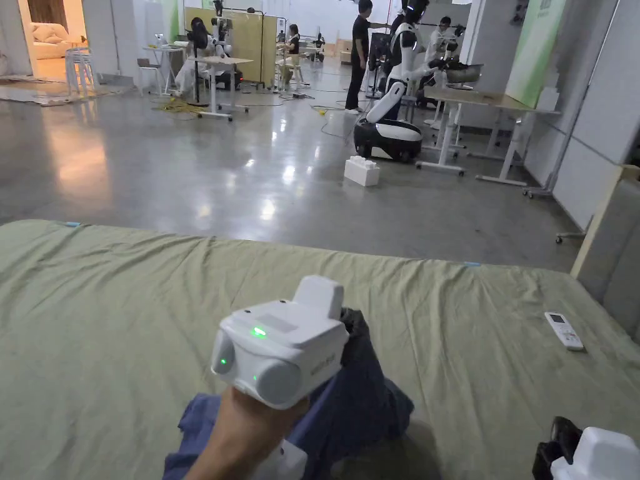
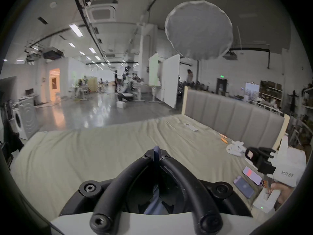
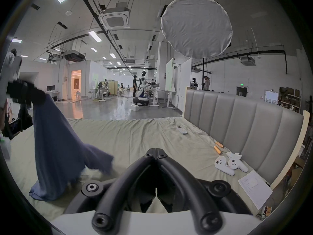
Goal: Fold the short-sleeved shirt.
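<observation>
Shirt lifted by left gripper

Left gripper (image 2: 156, 155) raised over green bed (image 1: 125, 300), jaws clamped on blue shirt (image 3: 55, 145); hem drags on sheet. Right gripper (image 3: 156, 153) low beside it, jaws together, holding nothing. Remote (image 1: 564, 330) far right.

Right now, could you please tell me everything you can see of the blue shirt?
The shirt is dark blue, soft, thin-looking cloth, unfolded. The left gripper is shut on a pinch of it; a sliver pokes out between the jaw tips. From there it hangs in a long crumpled drape, and its lower part rests bunched on the green sheet of the bed. The right gripper is shut, apart from it, holding nothing. Sleeves and collar cannot be made out.
</observation>
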### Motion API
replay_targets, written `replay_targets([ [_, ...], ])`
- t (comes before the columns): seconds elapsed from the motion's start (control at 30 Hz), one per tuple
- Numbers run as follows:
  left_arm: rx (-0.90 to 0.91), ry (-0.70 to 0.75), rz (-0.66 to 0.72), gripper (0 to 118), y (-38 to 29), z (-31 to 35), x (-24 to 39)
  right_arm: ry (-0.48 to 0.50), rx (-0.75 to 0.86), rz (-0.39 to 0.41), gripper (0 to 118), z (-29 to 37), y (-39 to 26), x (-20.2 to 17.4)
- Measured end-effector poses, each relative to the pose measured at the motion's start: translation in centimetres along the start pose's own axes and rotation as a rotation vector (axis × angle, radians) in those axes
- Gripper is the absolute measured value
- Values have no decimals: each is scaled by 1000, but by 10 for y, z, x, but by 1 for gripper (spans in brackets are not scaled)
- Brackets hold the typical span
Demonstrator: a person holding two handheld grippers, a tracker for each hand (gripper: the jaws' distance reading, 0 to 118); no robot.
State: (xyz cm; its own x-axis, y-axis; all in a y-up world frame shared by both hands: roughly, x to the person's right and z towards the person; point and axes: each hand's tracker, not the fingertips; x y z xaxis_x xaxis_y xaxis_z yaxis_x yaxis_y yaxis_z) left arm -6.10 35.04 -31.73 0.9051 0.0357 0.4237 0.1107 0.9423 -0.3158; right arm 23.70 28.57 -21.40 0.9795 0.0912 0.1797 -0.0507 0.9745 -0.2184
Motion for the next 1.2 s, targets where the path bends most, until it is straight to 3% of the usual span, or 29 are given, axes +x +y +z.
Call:
replay_targets([
  [0.33, -192, -101, 1, 5, -111, -41, 83, -18, -59, 5, 1, 0, -22, 15],
  [0.47, -247, -126, 5, 18, -129, -42, 89, -4, -74, 7, 1, -2, -25, 11],
  [0.5, -252, -126, 3, 36, -130, -40, 88, 2, -77, 9, 1, -2, -25, 9],
  [0.53, -251, -121, 0, 66, -129, -36, 85, 6, -74, 12, 1, -2, -25, 8],
  [0.57, -233, -100, -7, 83, -128, -32, 82, 12, -71, 16, 1, -1, -23, 6],
  [0.6, -174, -66, -12, 95, -123, -23, 76, 18, -65, 19, 1, 0, -21, 4],
  [0.67, -99, -51, 2, 100, -113, -6, 61, 29, -51, 24, 1, 1, -16, 0],
  [0.83, 48, 105, 34, 97, -86, 40, 16, 58, -14, 28, 1, 1, -5, -15],
  [0.97, 151, 263, 40, 81, -75, 76, -19, 81, 14, 38, 1, 2, 0, -32],
  [1.0, 166, 302, 44, 75, -74, 83, -27, 89, 26, 43, 1, 2, 2, -37],
  [1.03, 174, 322, 51, 61, -74, 90, -33, 96, 29, 41, 1, 2, 2, -40],
  [1.13, 191, 386, 79, 5, -75, 105, -54, 114, 40, 39, 1, 2, 6, -52],
  [1.2, 176, 456, 83, 4, -78, 112, -64, 125, 45, 40, 1, 1, 8, -59],
])
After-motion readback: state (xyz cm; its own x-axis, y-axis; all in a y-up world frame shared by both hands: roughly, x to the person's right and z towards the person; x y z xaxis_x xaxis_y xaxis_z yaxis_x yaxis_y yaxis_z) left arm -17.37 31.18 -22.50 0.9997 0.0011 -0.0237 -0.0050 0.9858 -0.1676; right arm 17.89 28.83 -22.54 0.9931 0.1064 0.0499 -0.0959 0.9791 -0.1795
